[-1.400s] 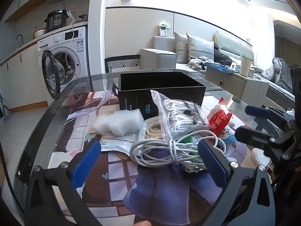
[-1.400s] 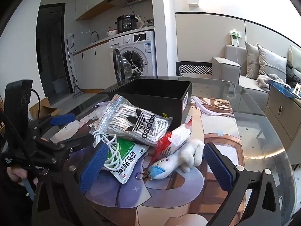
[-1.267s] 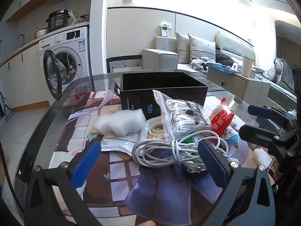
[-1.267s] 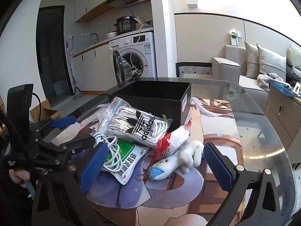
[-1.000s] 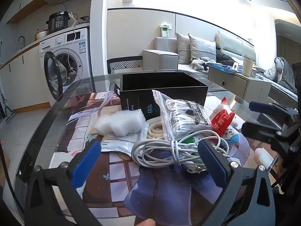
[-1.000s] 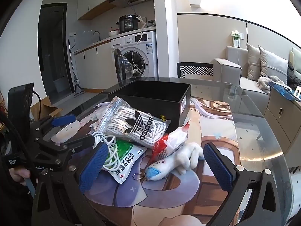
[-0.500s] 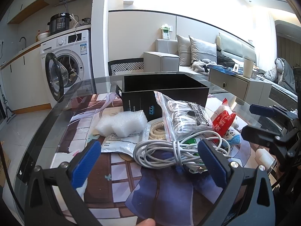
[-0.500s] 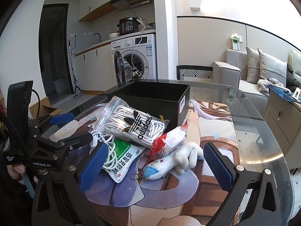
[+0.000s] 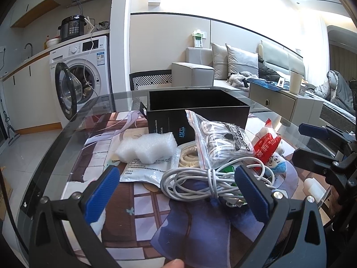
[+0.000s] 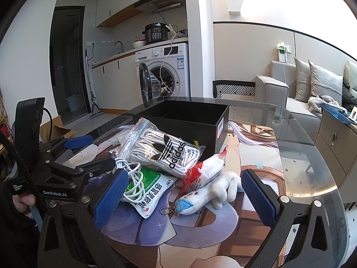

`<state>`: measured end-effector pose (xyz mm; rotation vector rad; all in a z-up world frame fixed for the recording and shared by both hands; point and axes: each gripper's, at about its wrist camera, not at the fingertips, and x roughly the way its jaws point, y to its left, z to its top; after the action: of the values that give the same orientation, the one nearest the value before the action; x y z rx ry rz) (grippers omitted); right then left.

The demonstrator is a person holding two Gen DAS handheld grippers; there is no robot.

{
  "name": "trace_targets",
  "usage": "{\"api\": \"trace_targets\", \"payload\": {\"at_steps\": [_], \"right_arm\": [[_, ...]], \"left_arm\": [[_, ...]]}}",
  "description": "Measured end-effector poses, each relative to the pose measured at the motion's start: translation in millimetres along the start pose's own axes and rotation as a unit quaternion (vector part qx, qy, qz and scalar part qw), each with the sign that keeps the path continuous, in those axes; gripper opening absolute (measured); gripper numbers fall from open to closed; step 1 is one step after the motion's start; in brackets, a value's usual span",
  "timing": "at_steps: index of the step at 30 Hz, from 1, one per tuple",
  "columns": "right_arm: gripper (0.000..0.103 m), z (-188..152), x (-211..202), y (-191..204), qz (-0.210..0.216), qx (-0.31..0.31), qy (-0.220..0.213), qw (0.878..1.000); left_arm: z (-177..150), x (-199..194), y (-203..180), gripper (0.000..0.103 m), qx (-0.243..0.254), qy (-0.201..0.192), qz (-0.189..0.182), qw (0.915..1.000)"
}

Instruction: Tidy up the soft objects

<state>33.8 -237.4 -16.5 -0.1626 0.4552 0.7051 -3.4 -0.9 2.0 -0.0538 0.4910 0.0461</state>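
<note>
A pile of soft things lies on the glass table in front of an open black box (image 9: 196, 109) (image 10: 185, 120). It holds a white foam piece (image 9: 147, 147), a bundled white cable (image 9: 205, 183) (image 10: 131, 183), an Adidas zip bag of cords (image 9: 221, 143) (image 10: 165, 151), a green-and-white packet (image 10: 154, 189), a red-and-white packet (image 9: 266, 145) (image 10: 205, 172) and a white plush toy (image 10: 212, 194). My left gripper (image 9: 178, 192) is open and empty just before the cable. My right gripper (image 10: 185, 194) is open and empty over the plush toy.
A printed mat (image 9: 138, 214) covers the round glass table (image 10: 312, 156). A flat white pouch (image 9: 142, 172) lies under the foam. A washing machine (image 9: 82, 76) with its door open, a patterned chair (image 10: 234, 89) and a sofa (image 9: 223, 71) stand behind the table.
Both grippers have drifted slightly, so the pile shifts a little in each view. Both stay open and empty. Nothing on the table has moved.
</note>
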Motion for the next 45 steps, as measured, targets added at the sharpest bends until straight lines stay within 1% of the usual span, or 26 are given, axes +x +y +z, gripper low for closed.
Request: {"api": "trace_targets", "payload": {"at_steps": [7,32,45], "right_arm": [[0.103,-0.6,3.2,1.2,0.003,-0.005,0.008,1.000],[0.103,0.7,3.6,-0.4,0.003,-0.001,0.008,1.000],[0.103,4.7,2.6,-4.6,-0.003,-0.001,0.007,1.000]], "left_arm": [[-0.2,0.1,0.6,0.103,0.001,0.000,0.001,1.0000],[2.1,4.0,5.4,0.103,-0.005,-0.004,0.007,1.0000],[1.8,2.9,7.5,0.103,-0.009,-0.009,0.007,0.9999]]}}
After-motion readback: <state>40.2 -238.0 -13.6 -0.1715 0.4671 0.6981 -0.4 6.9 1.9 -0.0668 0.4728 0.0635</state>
